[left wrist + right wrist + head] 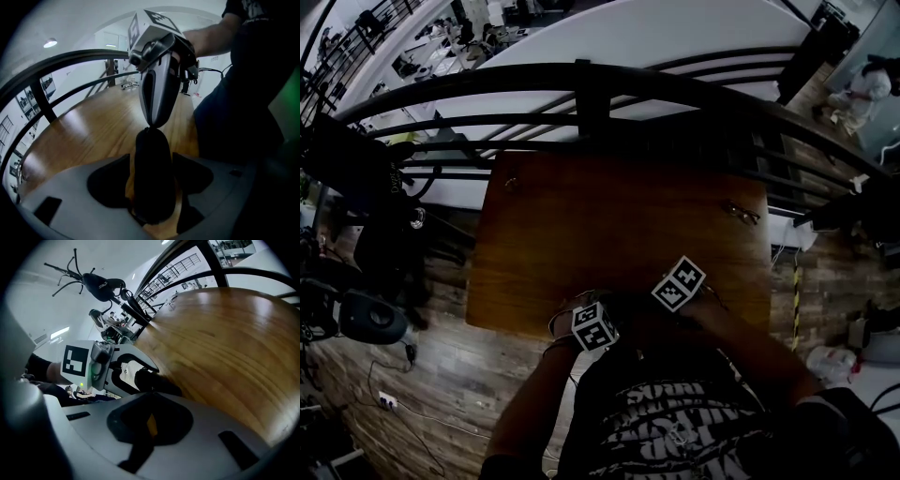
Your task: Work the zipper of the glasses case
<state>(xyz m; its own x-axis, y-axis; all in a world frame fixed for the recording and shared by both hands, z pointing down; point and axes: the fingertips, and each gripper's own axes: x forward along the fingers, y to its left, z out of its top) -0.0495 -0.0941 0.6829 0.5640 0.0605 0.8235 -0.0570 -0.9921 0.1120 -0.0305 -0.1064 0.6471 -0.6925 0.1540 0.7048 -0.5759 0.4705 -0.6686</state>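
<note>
Glasses case (152, 178) between left fingers (107, 185); overhead, hidden.

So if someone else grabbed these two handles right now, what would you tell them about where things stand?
Left claw: the dark glasses case stands between its jaws and looks clamped, at the near edge of the wooden table.
Right claw: shut, tips pinched at the case's far end, where the zipper pull should be; the pull itself is too small to see.
Done: case secured, right claw in place.
Left: run the zipper. How far open it is does not show.
</note>
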